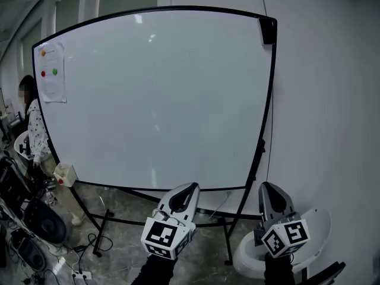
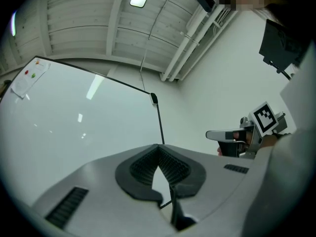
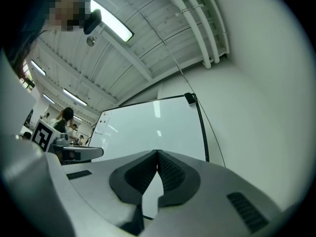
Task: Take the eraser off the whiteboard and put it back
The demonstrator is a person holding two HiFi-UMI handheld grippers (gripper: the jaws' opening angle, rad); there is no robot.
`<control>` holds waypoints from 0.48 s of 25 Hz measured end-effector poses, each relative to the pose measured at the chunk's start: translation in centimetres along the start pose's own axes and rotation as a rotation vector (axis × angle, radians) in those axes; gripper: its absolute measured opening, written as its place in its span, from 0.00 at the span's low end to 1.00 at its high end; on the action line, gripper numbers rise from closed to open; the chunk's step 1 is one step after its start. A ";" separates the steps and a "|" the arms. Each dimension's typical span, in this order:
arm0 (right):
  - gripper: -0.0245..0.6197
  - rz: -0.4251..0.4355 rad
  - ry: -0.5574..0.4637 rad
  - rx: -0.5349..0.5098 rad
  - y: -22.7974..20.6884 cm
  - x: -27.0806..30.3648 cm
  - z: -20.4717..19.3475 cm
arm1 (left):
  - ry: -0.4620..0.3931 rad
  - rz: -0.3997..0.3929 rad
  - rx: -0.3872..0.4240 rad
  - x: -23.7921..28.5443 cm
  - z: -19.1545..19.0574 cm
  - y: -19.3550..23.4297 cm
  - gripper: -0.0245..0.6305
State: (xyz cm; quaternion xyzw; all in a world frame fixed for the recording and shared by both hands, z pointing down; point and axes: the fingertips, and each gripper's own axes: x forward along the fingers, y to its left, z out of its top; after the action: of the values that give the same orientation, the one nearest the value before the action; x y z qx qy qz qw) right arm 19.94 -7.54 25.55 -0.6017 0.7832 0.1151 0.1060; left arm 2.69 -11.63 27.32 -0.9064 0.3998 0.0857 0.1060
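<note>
Eraser [image 1: 268, 31] stuck at top right corner of whiteboard [image 1: 154, 94], long axis up-down. Both grippers low, under the board's bottom edge, tips aimed at it. Left gripper [image 1: 191, 187] pinched closed, nothing between. Right gripper [image 1: 266, 186] likewise closed and empty. Eraser well apart from both, almost straight above right gripper, so right hand nearer. Probably a long upward reach, jaws opened first.

The eraser [image 1: 268, 31] sits at the whiteboard's [image 1: 154, 94] upper right corner, a paper sheet [image 1: 52, 71] at its upper left; the left claw [image 1: 192, 185] and right claw [image 1: 265, 184] lie at the frame's bottom.
</note>
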 end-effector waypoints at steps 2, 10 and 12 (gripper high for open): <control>0.05 0.014 0.001 -0.010 -1.3 0.8 -0.1 | -0.001 0.015 -0.001 1.6 -0.3 -0.1 0.05; 0.05 0.048 0.001 0.004 -5.2 3.0 -0.8 | -0.008 0.035 -0.020 5.8 -0.6 -0.6 0.05; 0.05 0.054 0.001 0.001 -5.4 3.7 -1.2 | -0.014 0.029 -0.015 6.7 -0.5 -0.6 0.05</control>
State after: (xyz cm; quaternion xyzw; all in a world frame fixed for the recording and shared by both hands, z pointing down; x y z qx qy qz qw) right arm 24.16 -12.61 25.28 -0.5804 0.7993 0.1172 0.1029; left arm 7.67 -16.09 26.26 -0.9007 0.4115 0.0964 0.1009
